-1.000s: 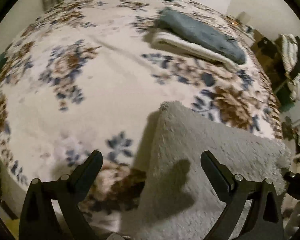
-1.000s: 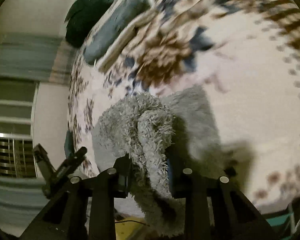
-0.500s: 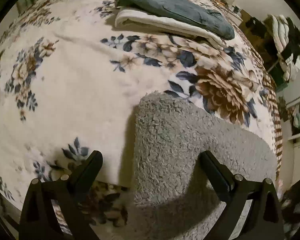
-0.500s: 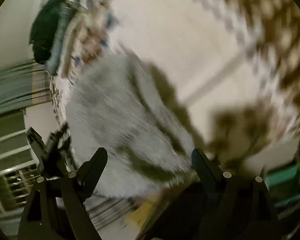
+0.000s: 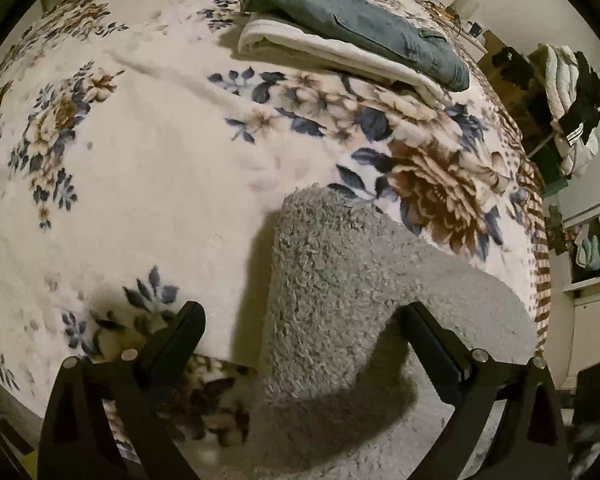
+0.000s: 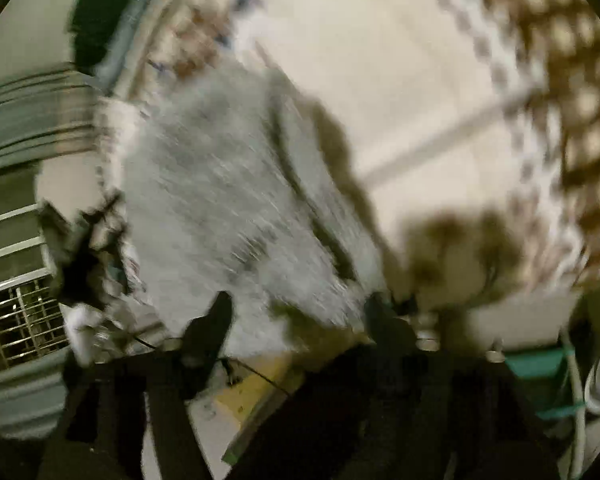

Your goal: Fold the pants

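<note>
Both the left gripper (image 5: pixel 300 336) and right gripper (image 6: pixel 298 316) sit wide open, holding nothing, with the fuzzy grey pants (image 5: pixel 340 300) lying folded on the floral blanket (image 5: pixel 160 180) right at the near edge of the bed. My worry is the thick pile springing the fold open, or the overhanging end sliding off — nothing's pinning it. No containers anywhere, just a stack of folded clothes (image 5: pixel 360 36) at the far side.

No text, label, brand, number or sign can be read in either view. The left wrist view is sharp but shows no writing, and the right wrist view is too blurred to read anything.
</note>
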Available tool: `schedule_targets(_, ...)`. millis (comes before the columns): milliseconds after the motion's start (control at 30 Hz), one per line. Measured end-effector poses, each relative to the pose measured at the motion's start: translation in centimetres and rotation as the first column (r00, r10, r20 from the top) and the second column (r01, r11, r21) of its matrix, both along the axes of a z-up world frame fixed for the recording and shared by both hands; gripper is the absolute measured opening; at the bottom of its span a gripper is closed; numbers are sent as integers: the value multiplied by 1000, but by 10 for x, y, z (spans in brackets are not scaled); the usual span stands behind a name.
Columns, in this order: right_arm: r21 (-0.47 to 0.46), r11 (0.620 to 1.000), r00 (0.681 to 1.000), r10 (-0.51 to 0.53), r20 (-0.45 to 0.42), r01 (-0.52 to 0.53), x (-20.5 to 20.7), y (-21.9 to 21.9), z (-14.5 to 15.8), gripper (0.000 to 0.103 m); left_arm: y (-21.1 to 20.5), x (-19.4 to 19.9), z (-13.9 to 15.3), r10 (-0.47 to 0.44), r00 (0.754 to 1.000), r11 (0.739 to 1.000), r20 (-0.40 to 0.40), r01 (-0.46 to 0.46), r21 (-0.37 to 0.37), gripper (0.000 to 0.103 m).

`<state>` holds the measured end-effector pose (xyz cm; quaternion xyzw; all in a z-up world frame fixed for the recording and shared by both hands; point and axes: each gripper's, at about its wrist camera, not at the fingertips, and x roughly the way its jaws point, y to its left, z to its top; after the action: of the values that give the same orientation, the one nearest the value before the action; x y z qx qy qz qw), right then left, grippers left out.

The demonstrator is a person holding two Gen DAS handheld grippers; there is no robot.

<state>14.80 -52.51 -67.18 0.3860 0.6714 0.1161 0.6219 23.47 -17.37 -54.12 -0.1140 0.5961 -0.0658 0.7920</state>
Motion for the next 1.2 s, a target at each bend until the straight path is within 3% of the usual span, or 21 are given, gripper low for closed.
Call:
schedule_targets(67,15,998,997,-69,45,68,15,-11,3,76,-1,-1,0,-5,1000,1000,1,5,-1,102)
schedule_targets(200,69,979,980,-194,40,191,50,-25,-22,76,-3,-2,-3,-10,1000,1000,-3,10,7,102)
schedule_targets(233,69,978,980,-198,28,196,60,-23,-31,70,-3,-2,-4,-9,1000,1000,-5,9,7,102)
schedule_targets(267,55,979,979,-201,30,199,67,-17,-37,32,-3,-2,-4,-9,1000,1000,-5,9,8,102)
schedule_targets(367,-49,979,975,-194,105,200,88,2,-26,27,-1,0,-4,-10,1000,1000,-1,10,17,102)
schedule_targets(467,-130,955,954,-243,175,267,87,-5,-9,26,2,2,-7,-7,1000,1000,-3,7,6,102)
schedule_targets(533,-166,955,964,-222,149,246,90,-13,-16,27,2,2,-9,-7,1000,1000,-12,7,-5,102)
schedule_targets(600,-120,969,975,-207,82,215,81,-17,-22,35,2,2,-7,-11,1000,1000,-12,11,7,102)
schedule_targets(667,-89,972,975,-214,54,218,68,-24,-24,59,2,1,0,-12,1000,1000,-5,12,27,102)
schedule_targets(700,-84,970,972,-225,61,230,57,-29,-18,62,2,1,5,-11,1000,999,5,11,34,102)
schedule_targets(767,-91,963,966,-250,62,255,36,-33,-9,63,-5,4,20,-21,999,1000,35,20,22,102)
schedule_targets(900,-63,950,951,-309,-23,307,-22,-43,-13,63,-47,22,39,-93,995,995,38,95,-39,102)
schedule_targets(967,-39,944,943,-329,-53,327,-38,-42,-21,63,-89,32,40,-182,983,980,17,182,-78,102)
schedule_targets(1033,6,931,928,-362,-92,364,-49,-35,-35,63,-140,39,34,-306,952,949,-24,302,-90,102)
schedule_targets(1100,60,915,914,-391,-110,399,-54,-29,-45,63,-192,42,18,-427,901,903,-80,419,-96,102)
schedule_targets(1133,75,909,910,-400,-112,409,-55,-26,-49,63,-222,40,3,-489,864,872,-118,486,-55,102)
schedule_targets(1200,64,902,903,-420,-92,426,-55,-20,-51,61,-252,38,-21,-551,814,828,-183,561,4,102)
